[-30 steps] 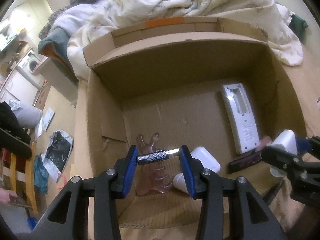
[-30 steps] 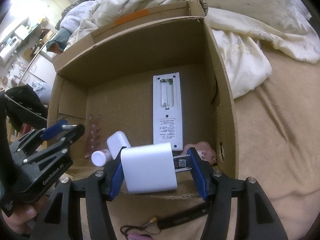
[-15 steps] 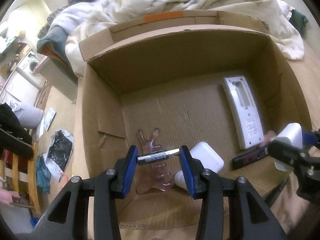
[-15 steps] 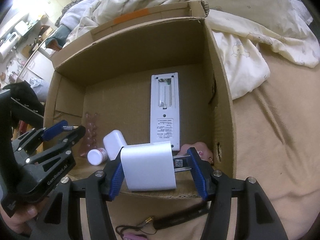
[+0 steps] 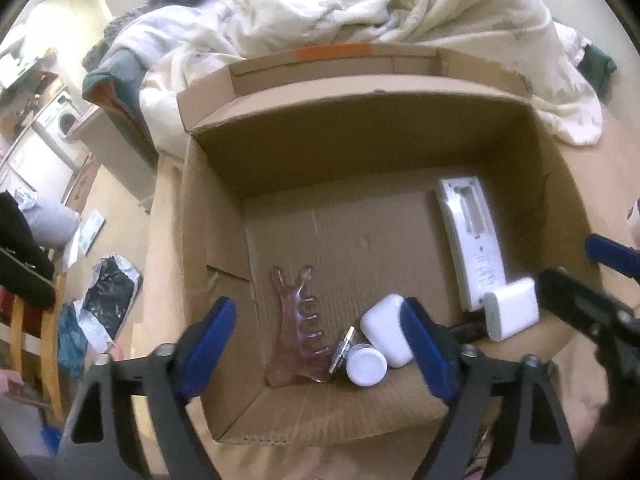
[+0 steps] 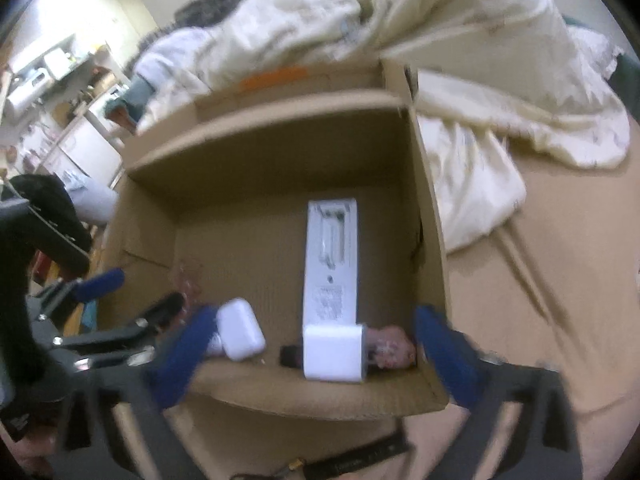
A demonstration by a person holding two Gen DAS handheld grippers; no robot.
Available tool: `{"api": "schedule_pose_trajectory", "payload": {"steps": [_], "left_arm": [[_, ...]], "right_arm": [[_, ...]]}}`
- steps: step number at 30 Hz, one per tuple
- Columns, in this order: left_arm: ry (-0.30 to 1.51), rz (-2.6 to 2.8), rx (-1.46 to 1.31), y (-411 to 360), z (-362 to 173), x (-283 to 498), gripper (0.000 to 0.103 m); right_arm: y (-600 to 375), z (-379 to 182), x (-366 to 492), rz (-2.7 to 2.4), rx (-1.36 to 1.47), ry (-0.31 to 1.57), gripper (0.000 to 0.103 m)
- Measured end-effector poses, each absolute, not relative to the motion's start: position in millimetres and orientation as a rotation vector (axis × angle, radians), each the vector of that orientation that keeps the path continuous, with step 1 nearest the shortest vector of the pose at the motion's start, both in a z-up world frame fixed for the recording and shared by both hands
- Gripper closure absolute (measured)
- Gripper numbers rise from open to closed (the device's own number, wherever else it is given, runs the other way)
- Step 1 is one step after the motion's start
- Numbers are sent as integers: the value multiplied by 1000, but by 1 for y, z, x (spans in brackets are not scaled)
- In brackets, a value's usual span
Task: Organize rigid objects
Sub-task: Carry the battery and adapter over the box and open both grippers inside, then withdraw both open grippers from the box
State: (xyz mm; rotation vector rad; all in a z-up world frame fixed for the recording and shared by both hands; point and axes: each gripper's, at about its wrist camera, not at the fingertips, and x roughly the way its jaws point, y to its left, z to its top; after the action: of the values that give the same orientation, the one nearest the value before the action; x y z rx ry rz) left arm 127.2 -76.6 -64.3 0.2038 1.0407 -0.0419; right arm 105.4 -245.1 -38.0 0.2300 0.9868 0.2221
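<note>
An open cardboard box (image 5: 360, 148) (image 6: 280, 160) sits on the bed. My left gripper (image 5: 318, 344) hovers over its near edge, jaws opening, nothing between the pads. Below it a battery (image 5: 343, 347) lies between a pink comb (image 5: 298, 320) and a white cap (image 5: 366, 368), next to a white earbud case (image 5: 386, 334) (image 6: 240, 334). My right gripper (image 6: 316, 356) is also over the near edge, its jaws opening wide. Beneath them, untouched, a white charger block (image 6: 340, 344) (image 5: 512, 314) lies at the near end of a white remote (image 6: 330, 264) (image 5: 472, 240).
A cream duvet (image 5: 400, 12) is piled behind and right of the box. A pink item (image 6: 390, 348) and a black stick (image 6: 290, 354) lie under the charger. A dark cable piece (image 6: 352, 456) lies in front of the box. At left are the floor, a chair and bags (image 5: 108, 292).
Both grippers opened. The battery left the left jaws and now lies on the box floor by the comb. The charger left the right jaws and lies in the box by the remote.
</note>
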Motion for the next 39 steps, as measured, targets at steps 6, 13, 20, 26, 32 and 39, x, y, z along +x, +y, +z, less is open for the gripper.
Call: {"api": "schedule_pose_trajectory", "payload": {"steps": [6, 13, 20, 26, 32, 39], "left_arm": [[996, -22, 189, -74, -50, 119, 18], [967, -5, 159, -62, -36, 109, 18], [1007, 0, 104, -52, -34, 98, 18], [1054, 2, 44, -38, -35, 88, 18], [1063, 11, -8, -27, -30, 80, 18], [1043, -7, -31, -31, -18, 79, 18]], "right_arm": [[-248, -26, 103, 197, 243, 924, 0], [-259, -20, 92, 169, 317, 912, 0], [-263, -13, 68, 144, 323, 913, 0], [-253, -16, 50, 203, 293, 1014, 0], [-247, -28, 43, 205, 195, 1155, 0], [-246, -63, 49, 132, 130, 1326, 0]]}}
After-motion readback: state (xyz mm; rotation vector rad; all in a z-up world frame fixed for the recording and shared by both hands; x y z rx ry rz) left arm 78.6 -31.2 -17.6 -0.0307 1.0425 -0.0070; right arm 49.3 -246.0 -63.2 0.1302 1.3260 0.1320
